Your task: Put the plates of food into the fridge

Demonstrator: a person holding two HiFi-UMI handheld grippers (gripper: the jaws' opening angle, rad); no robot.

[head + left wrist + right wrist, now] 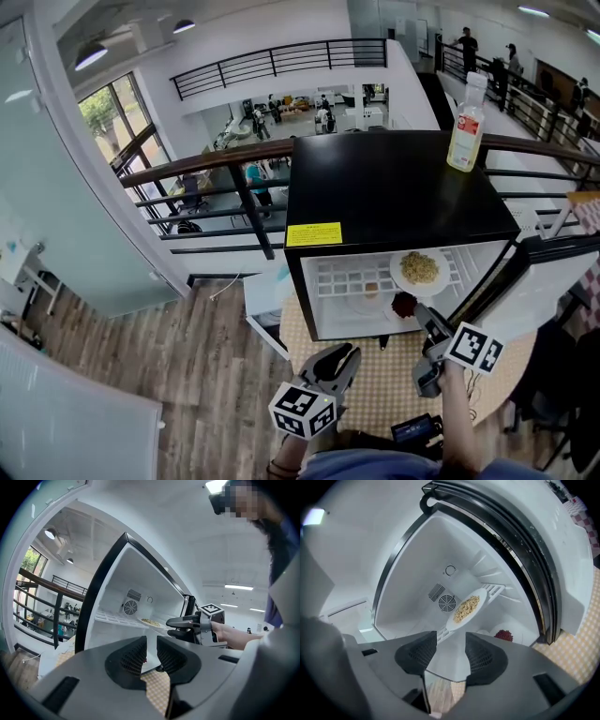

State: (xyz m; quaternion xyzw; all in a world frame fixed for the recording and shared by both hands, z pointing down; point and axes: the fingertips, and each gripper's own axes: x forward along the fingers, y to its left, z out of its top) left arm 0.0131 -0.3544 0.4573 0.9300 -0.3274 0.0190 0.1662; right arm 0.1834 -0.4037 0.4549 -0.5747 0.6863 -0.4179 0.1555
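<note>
Both plates look to be in the fridge [394, 202] already. The yellow-food plate [466, 608] sits flat on the wire shelf [342, 279], to the right side. The red food [503, 635] lies below it on the fridge floor, near the front. The door [553, 281] is swung wide to your right, which gives both grippers room.

Your right gripper [450, 651] points into the opening, fingers moderately apart w/ nothing btwn them. Your left gripper [151, 651] hangs lower, over the checked worktop [380, 394], fingers at a narrow gap, also empty. My read: placing is done & your hands are free for the door.

Hard to make out:
- The dish under the red food is barely visible.
- A small brownish thing mid-shelf is too small to name.
- The door is cut off at the frame edge.
- The near worktop is hidden by your arms.
</note>
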